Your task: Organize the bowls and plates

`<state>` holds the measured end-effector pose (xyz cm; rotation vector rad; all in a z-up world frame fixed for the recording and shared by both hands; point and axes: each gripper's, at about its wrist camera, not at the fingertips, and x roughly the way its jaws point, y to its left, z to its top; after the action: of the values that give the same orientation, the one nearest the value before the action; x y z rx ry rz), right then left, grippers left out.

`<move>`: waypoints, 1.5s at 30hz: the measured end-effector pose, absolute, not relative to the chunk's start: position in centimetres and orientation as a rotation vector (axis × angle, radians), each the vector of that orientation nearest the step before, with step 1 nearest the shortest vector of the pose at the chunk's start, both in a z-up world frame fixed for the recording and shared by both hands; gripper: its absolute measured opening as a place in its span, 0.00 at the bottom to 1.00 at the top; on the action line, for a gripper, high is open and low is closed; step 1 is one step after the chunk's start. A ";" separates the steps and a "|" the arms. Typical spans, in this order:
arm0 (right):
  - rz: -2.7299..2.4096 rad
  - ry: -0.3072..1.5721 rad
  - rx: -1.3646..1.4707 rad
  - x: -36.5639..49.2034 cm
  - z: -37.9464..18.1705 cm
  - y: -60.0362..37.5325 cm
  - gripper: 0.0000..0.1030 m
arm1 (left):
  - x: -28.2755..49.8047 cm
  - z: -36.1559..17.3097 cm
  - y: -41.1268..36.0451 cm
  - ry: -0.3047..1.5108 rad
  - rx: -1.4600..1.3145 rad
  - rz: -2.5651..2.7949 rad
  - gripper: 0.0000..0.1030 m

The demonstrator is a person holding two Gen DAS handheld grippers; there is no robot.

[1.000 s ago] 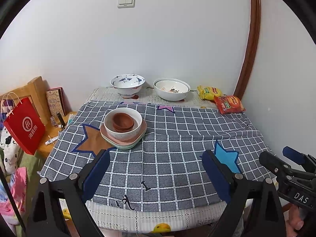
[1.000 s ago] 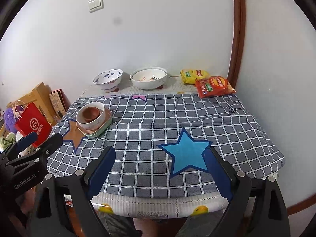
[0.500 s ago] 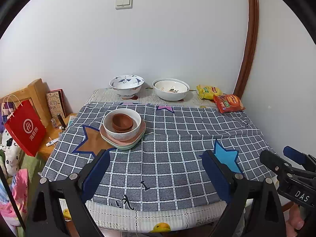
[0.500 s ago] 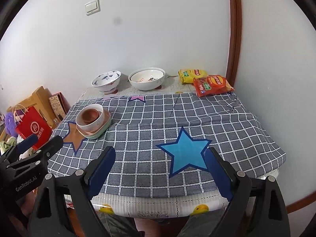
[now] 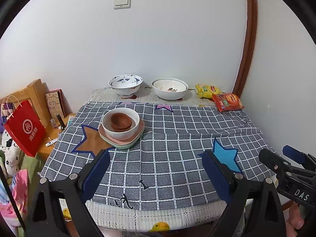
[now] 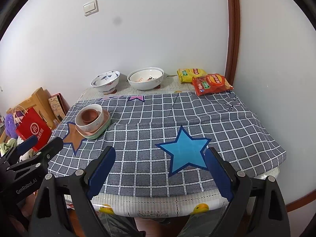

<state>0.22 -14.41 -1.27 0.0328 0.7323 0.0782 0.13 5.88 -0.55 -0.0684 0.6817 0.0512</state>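
Two grippers are hovering over the near edge of the table (image 5: 138,215), both with jaws spread wide and gripping nothing. Left gripper (image 5: 156,175) is pointing across the checked cloth (image 5: 177,138) toward the stack, while the right gripper (image 6: 158,169) is hanging above the blue star (image 6: 183,152) sewn on the cloth.

On the left part of the cloth a stack is sitting partly over a brown star (image 5: 88,142): a green plate (image 5: 122,146) at the bottom, a pink plate (image 5: 141,127) on it, a white bowl (image 5: 120,131) on that, and a small brown bowl (image 5: 120,121) nesting inside the white one.

At the far edge, near the wall, a blue-patterned bowl (image 5: 125,86) and a wide white bowl (image 5: 169,88) are standing side by side, apart from each other; the wide one is showing only a painted design inside. Two snack bags, yellow (image 5: 206,90) and red (image 5: 227,101), are lying to their right, overlapping at the corner.
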 end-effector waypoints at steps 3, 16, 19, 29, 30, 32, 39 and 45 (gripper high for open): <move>0.079 0.731 0.032 0.2 -1.3 -14.4 0.88 | 0.1 -0.6 5.9 0.681 -0.068 0.051 0.92; 0.081 0.729 0.033 0.0 -1.3 -14.3 0.88 | -0.1 -0.4 5.8 0.681 -0.066 0.047 0.92; 0.081 0.728 0.035 0.0 -1.3 -14.3 0.88 | -0.1 -0.4 5.7 0.681 -0.066 0.047 0.92; 0.083 0.726 0.036 -0.2 -1.2 -14.2 0.88 | -0.2 -0.4 5.6 0.681 -0.064 0.044 0.92; 0.083 0.726 0.037 -0.2 -1.2 -14.2 0.88 | -0.2 -0.4 5.6 0.681 -0.065 0.043 0.92; 0.083 0.725 0.037 -0.2 -1.1 -14.2 0.88 | -0.2 -0.4 5.5 0.680 -0.065 0.043 0.92; 0.083 0.724 0.037 -0.2 -1.1 -14.2 0.88 | -0.2 -0.3 5.5 0.682 -0.065 0.045 0.92; 0.088 0.725 0.039 -0.1 -1.1 -14.1 0.88 | -0.2 -0.2 5.4 0.675 -0.062 0.044 0.92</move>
<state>-0.12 -14.14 -1.11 0.0395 0.7246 0.0880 -0.17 5.35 -0.15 -0.0622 0.6751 0.0440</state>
